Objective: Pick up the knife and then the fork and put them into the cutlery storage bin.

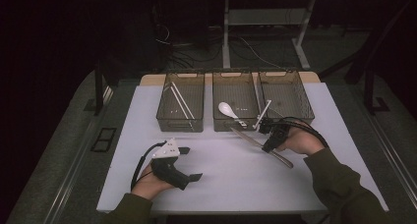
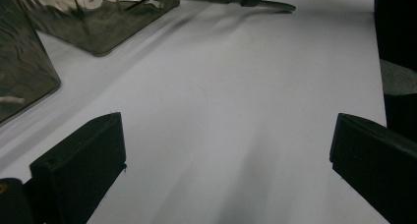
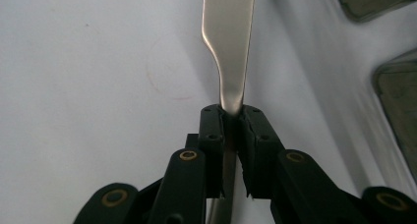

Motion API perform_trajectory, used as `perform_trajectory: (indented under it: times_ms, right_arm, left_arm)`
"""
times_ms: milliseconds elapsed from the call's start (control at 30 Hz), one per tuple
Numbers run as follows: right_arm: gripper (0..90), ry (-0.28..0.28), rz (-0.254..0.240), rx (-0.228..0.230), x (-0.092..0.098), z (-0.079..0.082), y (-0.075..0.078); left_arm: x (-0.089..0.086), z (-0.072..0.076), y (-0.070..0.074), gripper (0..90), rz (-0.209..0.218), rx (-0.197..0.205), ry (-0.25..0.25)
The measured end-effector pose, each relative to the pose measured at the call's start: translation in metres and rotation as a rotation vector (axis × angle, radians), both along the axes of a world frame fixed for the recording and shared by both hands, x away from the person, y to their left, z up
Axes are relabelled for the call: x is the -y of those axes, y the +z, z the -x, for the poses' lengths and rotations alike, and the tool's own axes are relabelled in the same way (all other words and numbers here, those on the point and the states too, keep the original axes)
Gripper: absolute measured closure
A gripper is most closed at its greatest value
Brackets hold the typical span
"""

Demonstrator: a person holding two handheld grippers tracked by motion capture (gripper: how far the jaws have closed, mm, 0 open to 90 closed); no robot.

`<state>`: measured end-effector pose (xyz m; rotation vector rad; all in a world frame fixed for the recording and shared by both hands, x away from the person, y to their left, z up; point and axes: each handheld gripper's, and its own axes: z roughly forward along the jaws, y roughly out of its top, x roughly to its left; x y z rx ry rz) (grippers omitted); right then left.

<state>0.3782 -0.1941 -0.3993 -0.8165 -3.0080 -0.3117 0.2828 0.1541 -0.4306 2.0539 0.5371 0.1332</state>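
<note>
High view: on a white table (image 1: 147, 135), the left gripper (image 1: 189, 162) rests near the front edge with its jaws spread wide and nothing between them, while three clear bins stand along the back, the left bin (image 1: 181, 108) holding pale sticks too faint to identify, the middle bin (image 1: 235, 106) a white spoon (image 1: 228, 109), and the right bin (image 1: 286, 94) with contents I cannot make out. To the right, the right gripper (image 1: 269, 144) is clamped on a metal knife (image 1: 248, 138) that lies just in front of the middle bin. The knife's long axis runs diagonally, blade pointing back-left toward the bins and handle front-right, with its middle hidden by the jaws.
</note>
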Motion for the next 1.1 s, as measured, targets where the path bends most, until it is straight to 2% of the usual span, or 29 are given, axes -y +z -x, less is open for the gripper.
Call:
perform_trajectory:
  times_ms: [100, 300, 600, 933, 1100]
  right_arm:
    - [80.0, 0.002, -0.020, 0.000, 0.004, 0.002, 0.006]
    - [80.0, -0.024, -0.062, 0.033, 0.017, 0.000, 0.021]
    - [79.9, -0.121, -0.147, 0.090, 0.040, -0.015, 0.054]
    - [79.9, -0.221, -0.172, 0.147, 0.059, -0.041, 0.087]
    - [79.9, -0.268, -0.166, 0.175, 0.066, -0.059, 0.100]
  left_arm:
    - [0.000, 0.000, 0.000, 0.0, 0.001, 0.000, 0.001]
    - [0.000, 0.000, 0.000, 0.0, -0.002, -0.001, 0.000]
    - [0.000, 0.000, 0.000, 0.0, 0.004, -0.002, 0.003]
    - [0.000, -0.001, 0.000, 0.0, 0.001, -0.004, 0.002]
    - [0.000, -0.001, -0.001, 0.0, 0.004, -0.005, 0.001]
